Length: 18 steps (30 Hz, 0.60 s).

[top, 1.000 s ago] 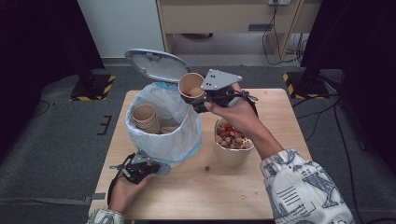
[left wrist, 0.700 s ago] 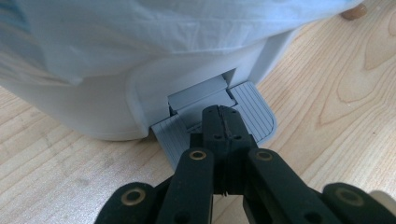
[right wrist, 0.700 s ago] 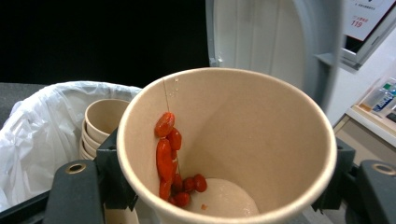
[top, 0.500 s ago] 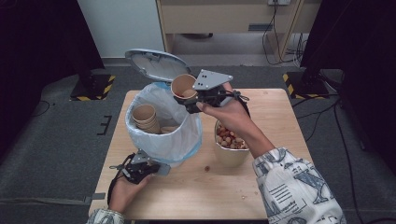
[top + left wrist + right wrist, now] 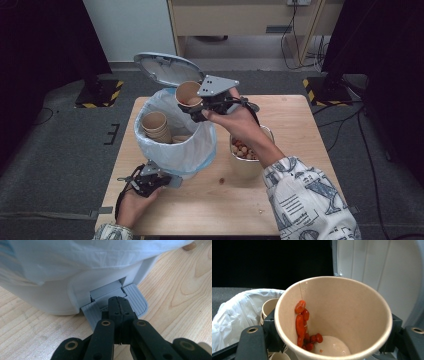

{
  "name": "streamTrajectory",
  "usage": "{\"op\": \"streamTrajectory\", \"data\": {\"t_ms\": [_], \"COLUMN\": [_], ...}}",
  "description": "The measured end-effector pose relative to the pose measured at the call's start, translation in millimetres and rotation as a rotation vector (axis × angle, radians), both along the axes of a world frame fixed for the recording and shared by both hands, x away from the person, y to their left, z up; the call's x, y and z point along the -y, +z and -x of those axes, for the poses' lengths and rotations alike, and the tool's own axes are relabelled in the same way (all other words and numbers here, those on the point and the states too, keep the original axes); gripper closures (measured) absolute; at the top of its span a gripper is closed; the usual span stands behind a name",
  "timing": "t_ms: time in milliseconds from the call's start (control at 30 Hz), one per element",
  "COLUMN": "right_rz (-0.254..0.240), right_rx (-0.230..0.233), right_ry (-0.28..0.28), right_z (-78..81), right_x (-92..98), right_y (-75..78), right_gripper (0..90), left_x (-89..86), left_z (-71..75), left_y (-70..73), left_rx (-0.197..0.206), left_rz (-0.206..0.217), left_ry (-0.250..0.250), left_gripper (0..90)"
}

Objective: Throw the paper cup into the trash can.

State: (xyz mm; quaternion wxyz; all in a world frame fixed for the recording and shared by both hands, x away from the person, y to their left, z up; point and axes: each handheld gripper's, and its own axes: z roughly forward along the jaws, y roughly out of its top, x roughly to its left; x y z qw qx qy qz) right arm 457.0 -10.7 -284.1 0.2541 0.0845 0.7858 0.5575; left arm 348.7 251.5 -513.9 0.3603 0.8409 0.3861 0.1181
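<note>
- High view: my right tongs [image 5: 196, 107] grip a paper cup [image 5: 188, 93] by its wall, jaws closed on it. The cup hangs over the far rim of the bin [image 5: 175, 145], mouth turned toward the camera, just in front of the raised lid [image 5: 162, 69].
- High view: the bin's liner [image 5: 195, 150] already holds stacked cups [image 5: 155, 126]. A bowl [image 5: 245, 160] of small brown pieces stands on the surface [image 5: 300, 130] to the right of the bin, under my right forearm.
- High view: my left tongs [image 5: 150, 181] sit low at the near foot of the bin.
- Left gripper view: left tongs [image 5: 119, 305] fully closed, nothing between them, tips resting on the grey pedal [image 5: 135, 296] at the bin's base. I judge this is what keeps the lid up.
- Right gripper view: the cup [image 5: 352, 315] sits between my right jaws, which press its sides. Red berries [image 5: 301, 325] cling to its inner wall and bottom.
- Right gripper view: liner [image 5: 234, 312] and a stacked cup [image 5: 268, 306] lie below and left of the held cup; the lid's underside [image 5: 374, 267] rises behind.
- Key relation: the bin opening lies directly below and slightly nearer than the cup. The cup's long axis is tilted, close to level, so dropping it should need only a release. Right hand is the one at the opening; left must stay on the pedal.
</note>
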Motion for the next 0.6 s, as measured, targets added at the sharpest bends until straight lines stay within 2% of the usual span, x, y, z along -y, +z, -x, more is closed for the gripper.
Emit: {"op": "streamTrajectory", "data": {"t_ms": [600], "right_rz": [0.003], "right_rx": [-0.019], "right_ry": [0.000], "right_z": [-3.7], "right_x": [-8.6], "right_y": [-5.5], "right_gripper": [27.3], "left_x": [0.1], "left_z": [0.0], "left_y": [0.0], "left_rx": [0.001], "left_rz": [0.001], "left_ry": [0.000], "left_gripper": [90.0]}}
